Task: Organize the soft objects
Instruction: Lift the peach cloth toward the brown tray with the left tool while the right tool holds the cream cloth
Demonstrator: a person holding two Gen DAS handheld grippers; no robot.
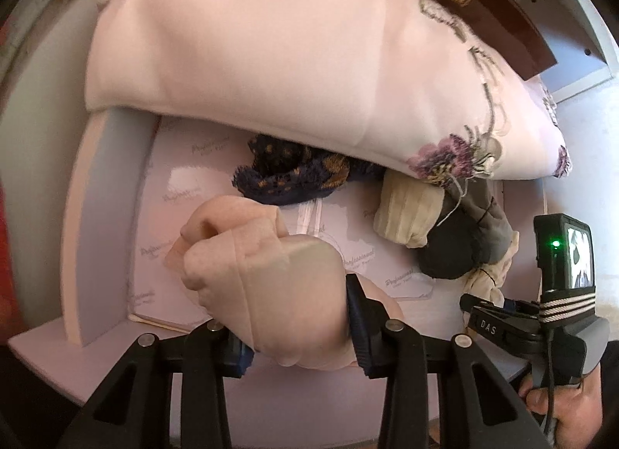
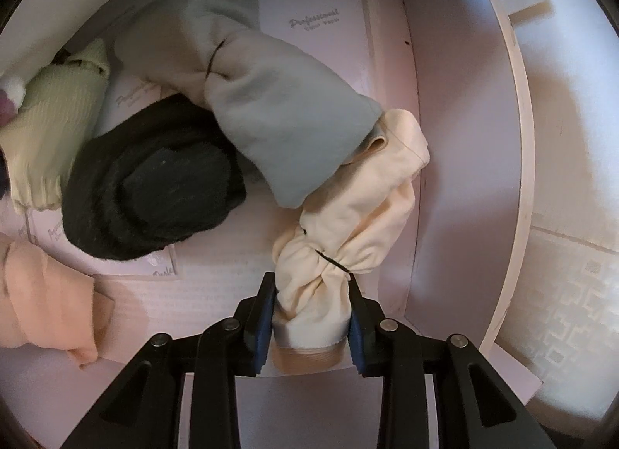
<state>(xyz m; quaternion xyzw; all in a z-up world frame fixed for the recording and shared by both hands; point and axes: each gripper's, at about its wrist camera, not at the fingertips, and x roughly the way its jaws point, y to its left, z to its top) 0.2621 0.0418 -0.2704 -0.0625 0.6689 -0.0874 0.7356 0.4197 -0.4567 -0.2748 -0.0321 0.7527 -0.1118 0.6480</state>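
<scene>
Inspection of a pale pink drawer-like compartment [image 2: 445, 139] lined with printed paper, where soft items are being sorted; work is judged to be in mid-course.

The left gripper [image 1: 298, 317] is pointing steeply down and its jaws are clamping a rolled peach-pink soft fabric bundle [image 1: 263, 263], with the pads pressing its sides; the bundle is sitting low at the near left of the compartment, and whether it is resting on the liner or being held just clear cannot be told.

The right gripper [image 2: 309, 317] is gripping the near end of a cream cloth bundle tied with a thin dark band [image 2: 348, 224]; that bundle is running along the right wall, and its far end is touching a pale grey-blue soft roll [image 2: 278, 116].

Already lying inside: a dark charcoal knitted piece [image 2: 154, 182] in the middle; a pale yellow ribbed sock-like item [image 2: 50, 132] at the left; a navy knit with orange dots [image 1: 294, 174] further back, partly under a large pale pink floral-embroidered cushion [image 1: 271, 46] that is overhanging the compartment.

Judgement: several items are in the compartment but lying loosely and overlapping, not in rows; the two gripped bundles are still needing placement and release; the overhanging cushion is hiding the rear, so the count of what remains cannot be confirmed.
</scene>
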